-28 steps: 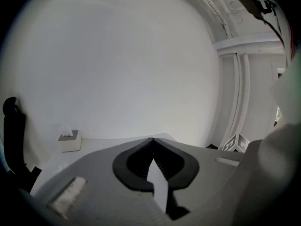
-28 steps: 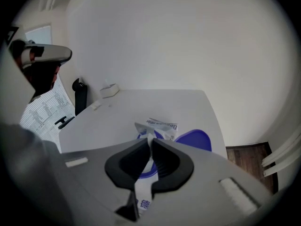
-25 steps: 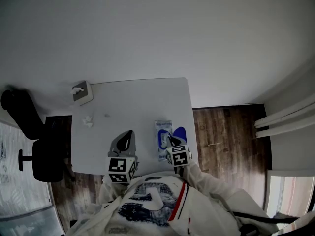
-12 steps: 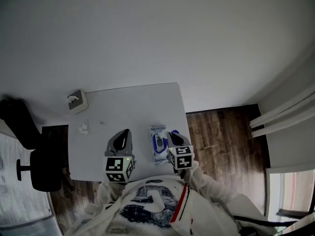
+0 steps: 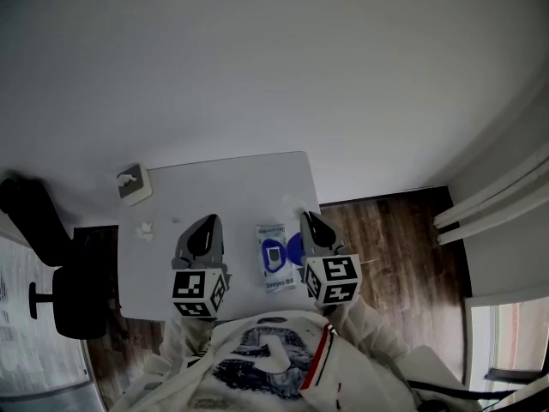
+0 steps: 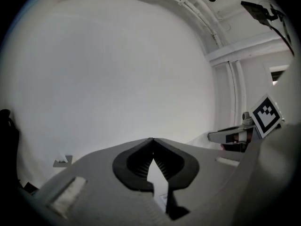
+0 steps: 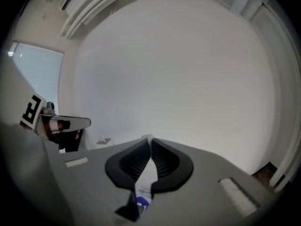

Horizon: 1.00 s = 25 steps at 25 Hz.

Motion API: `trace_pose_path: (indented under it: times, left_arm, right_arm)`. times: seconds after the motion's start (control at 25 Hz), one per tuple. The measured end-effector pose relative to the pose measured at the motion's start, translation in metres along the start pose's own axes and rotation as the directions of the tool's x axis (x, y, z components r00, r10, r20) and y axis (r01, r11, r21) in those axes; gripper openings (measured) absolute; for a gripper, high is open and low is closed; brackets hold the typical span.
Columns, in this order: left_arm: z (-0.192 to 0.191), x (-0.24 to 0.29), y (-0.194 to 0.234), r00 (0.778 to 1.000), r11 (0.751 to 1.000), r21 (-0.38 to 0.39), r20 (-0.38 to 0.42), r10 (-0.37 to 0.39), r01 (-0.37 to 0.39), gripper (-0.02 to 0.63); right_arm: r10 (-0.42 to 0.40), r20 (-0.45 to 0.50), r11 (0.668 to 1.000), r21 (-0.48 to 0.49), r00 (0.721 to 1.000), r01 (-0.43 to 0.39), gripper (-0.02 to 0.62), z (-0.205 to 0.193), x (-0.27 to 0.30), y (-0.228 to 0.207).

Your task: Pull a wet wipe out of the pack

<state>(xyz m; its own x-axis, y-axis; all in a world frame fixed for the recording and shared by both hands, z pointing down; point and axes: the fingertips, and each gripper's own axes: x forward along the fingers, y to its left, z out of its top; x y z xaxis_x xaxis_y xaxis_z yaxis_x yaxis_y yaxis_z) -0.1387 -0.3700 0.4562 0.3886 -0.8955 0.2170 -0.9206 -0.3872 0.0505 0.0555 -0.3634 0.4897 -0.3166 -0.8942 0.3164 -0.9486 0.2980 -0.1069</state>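
**Wipe pinched, not clearly free of the pack**

A white tip of the wet wipe (image 7: 149, 138) pokes out past the tips of my right gripper (image 7: 150, 144), whose jaws are clenched on it. In the head view that gripper sits above and just right of the pack (image 5: 274, 269). The pack lies flat near the front edge of the table (image 5: 223, 183), its blue lid flap (image 5: 295, 247) folded open.

White on white makes this hard to read: I can't tell whether the wipe's tail has left the opening or hangs from it.

My left gripper (image 6: 153, 141) is clenched on nothing. It sits off to the pack's left, apart from it, so nothing pins the pack down.

I judge the task mostly done: the lid is open and 1 wipe is grasped and held up. What's left is drawing it fully clear while the pack stays on the table.
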Motion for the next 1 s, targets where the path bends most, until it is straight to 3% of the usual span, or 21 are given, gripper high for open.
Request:
trace_pose_path:
  times: [0.4,1.0]
  left_arm:
    - [0.047,-0.002,-0.025,0.996,0.998,0.056,0.085,0.012,-0.017,0.005]
    - [0.024,0.001,-0.062,0.994,0.990,0.089,0.032,0.104,-0.106,0.005]
  right_arm:
    - [0.038,0.163,0.996,-0.082,0.986,-0.025,0.017,0.064,-0.028,-0.003]
    - [0.115,0.133,0.993,-0.025,0.985,-0.112,0.017,0.041,-0.037,-0.040]
